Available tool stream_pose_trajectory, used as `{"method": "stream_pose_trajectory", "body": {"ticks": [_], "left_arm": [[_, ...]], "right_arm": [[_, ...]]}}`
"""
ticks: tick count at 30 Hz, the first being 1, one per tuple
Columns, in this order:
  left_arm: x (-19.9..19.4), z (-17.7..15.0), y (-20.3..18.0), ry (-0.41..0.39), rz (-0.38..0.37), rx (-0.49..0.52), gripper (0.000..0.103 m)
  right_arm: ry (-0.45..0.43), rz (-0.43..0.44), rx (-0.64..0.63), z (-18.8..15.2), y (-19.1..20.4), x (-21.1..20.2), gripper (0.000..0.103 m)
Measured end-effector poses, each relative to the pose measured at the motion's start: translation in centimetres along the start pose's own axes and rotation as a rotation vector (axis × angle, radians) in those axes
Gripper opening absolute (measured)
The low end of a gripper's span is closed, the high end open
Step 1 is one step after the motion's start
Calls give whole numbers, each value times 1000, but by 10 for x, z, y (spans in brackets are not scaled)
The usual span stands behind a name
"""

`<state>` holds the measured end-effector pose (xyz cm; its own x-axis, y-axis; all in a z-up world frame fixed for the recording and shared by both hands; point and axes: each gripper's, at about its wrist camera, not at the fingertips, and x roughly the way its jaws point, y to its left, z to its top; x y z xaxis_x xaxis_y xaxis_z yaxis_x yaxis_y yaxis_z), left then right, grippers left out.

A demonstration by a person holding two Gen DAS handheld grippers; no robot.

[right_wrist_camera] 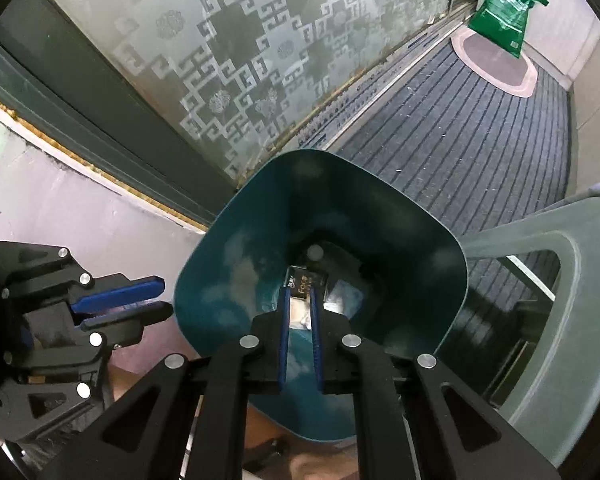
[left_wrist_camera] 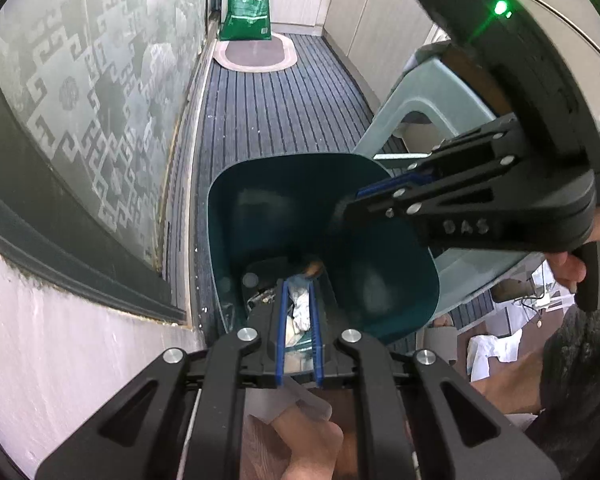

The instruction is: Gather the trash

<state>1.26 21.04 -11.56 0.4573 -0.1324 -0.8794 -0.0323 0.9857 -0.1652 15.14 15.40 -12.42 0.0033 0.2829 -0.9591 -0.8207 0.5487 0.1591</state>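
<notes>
The bin [right_wrist_camera: 320, 248] stands on the floor by the glass door, mouth up to take trash; wrappers [right_wrist_camera: 306, 284] lie at its bottom; both grippers, left [left_wrist_camera: 298, 320] and right [right_wrist_camera: 300, 320], hover over it, jaws slightly apart and seemingly empty.

Evenly, softly lit through the frosted glass door [right_wrist_camera: 228, 64] at ten o'clock. Strong fisheye bending and black corners. Pale reflections inside the teal bin [right_wrist_camera: 236, 264]. Slight motion blur.

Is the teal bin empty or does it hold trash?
Holds trash: the bin has crumpled paper and a dark packet at its bottom.
</notes>
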Motion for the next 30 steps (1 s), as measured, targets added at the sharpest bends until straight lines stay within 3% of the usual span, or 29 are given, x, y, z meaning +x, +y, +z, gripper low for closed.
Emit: {"method": "stream_pose_trajectory", "body": {"ticks": [7,11,17,19,21,26,27,30], "left_arm": [[1,-6,-5,22,5,2,12],[-5,-6,-8,11,11,-3,13],[-18,-4,-22,-28,38,15,21],[-24,-2,-29,-56,60,33,29],[-33,-1,-41,-87,63,71,33],[-65,3,-62,-211,69,80,61],[-71,3,-66,-236,73,72,72],[-91,1,-79,-319,52,41,81]], "right_arm": [[-62,-19,-23,-5,9,-27,10],[-146,-33,-33,-13,12,-65,10],[-303,-96,-48,-35,11,-134,26],[-356,-125,-46,-48,7,-155,30],[-416,-149,-53,-66,4,-174,41],[-551,-176,22,-124,-18,-210,63],[-581,-195,30,-137,-21,-217,67],[-656,-230,66,-169,-26,-232,82]]}}
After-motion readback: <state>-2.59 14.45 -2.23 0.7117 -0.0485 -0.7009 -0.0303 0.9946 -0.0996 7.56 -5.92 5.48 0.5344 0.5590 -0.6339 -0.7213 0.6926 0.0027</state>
